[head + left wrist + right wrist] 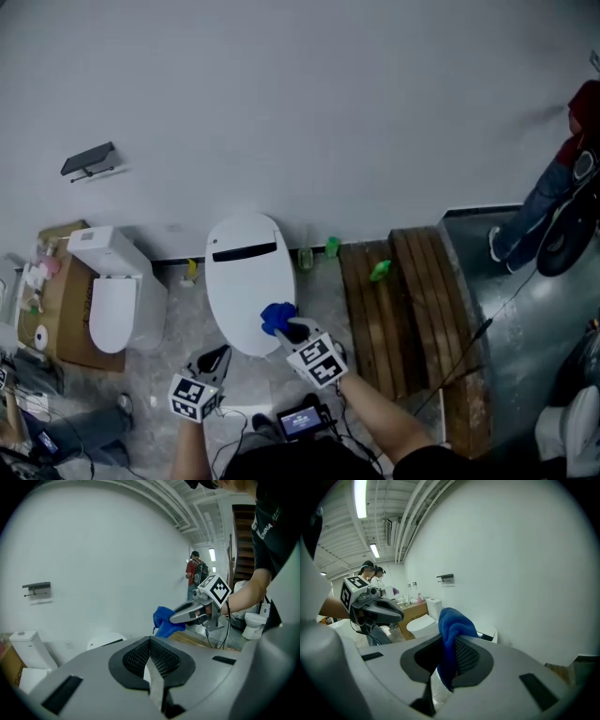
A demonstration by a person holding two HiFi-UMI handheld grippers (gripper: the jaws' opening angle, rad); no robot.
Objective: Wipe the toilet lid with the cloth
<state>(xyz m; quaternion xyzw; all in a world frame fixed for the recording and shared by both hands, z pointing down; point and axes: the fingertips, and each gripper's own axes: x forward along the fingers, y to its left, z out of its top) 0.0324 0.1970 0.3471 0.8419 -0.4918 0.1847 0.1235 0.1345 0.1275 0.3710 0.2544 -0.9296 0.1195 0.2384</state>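
White wall backs the lid, seen whole only in the head view. Right hand-held gripper pinches the cloth by the lid; left hand-held gripper is closed, empty.

Count by kind, head view.
- White ceramic toilets along the wall: two, the central toilet and the left toilet.
- Blue terry cloth: one.
- Grey hand-held grippers with marker cubes: two, the left gripper and the right gripper.
- Brown cardboard box: one.
- Black wall-mounted bracket: one.
- Small bright green objects: two, the wall-side object and the plank-side object.
- Small yellow object: one.
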